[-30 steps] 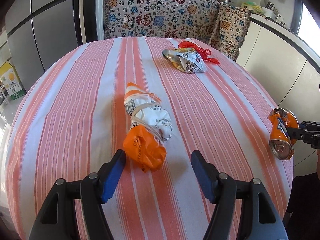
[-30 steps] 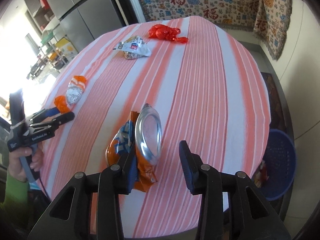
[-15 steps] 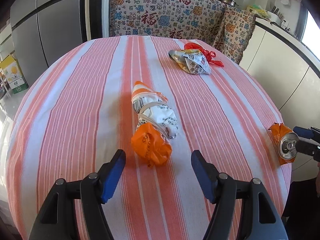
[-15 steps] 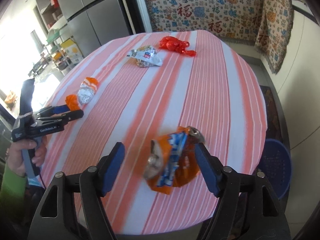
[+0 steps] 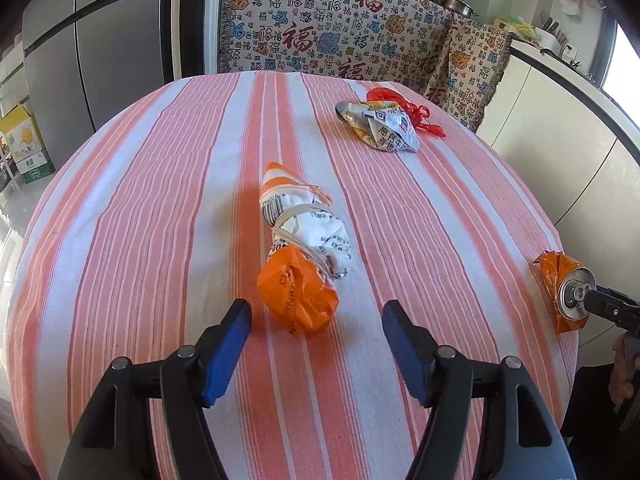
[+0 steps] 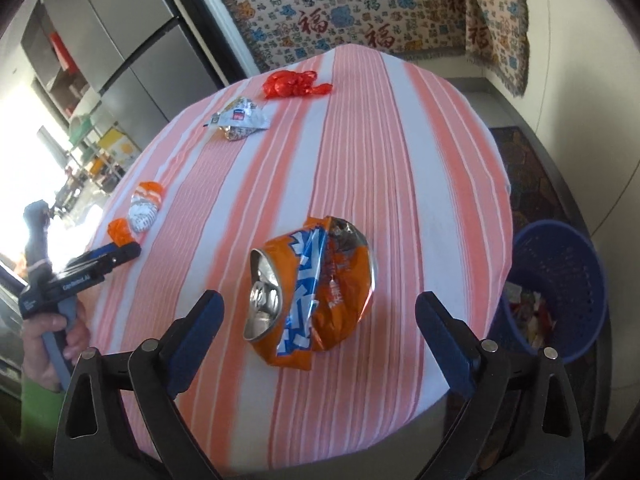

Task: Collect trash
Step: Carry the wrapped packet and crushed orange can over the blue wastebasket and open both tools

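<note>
Right gripper jaws opening wide, can between them, untouched, lying on table near edge. Left gripper half open, empty, wrapper just ahead. Risk: crushed can skids off edge, misses bin.

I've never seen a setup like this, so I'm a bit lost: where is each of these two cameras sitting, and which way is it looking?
Left wrist: sits on the left gripper, looking down across the striped table at a banded wrapper bundle; its open fingers show.
Right wrist: sits on the right gripper, looking down at a crushed orange can, its jaws opening with the can lying free between them; the person's left hand shows.
Shared: table, can, bundle, foil wrapper, red wrapper.
</note>
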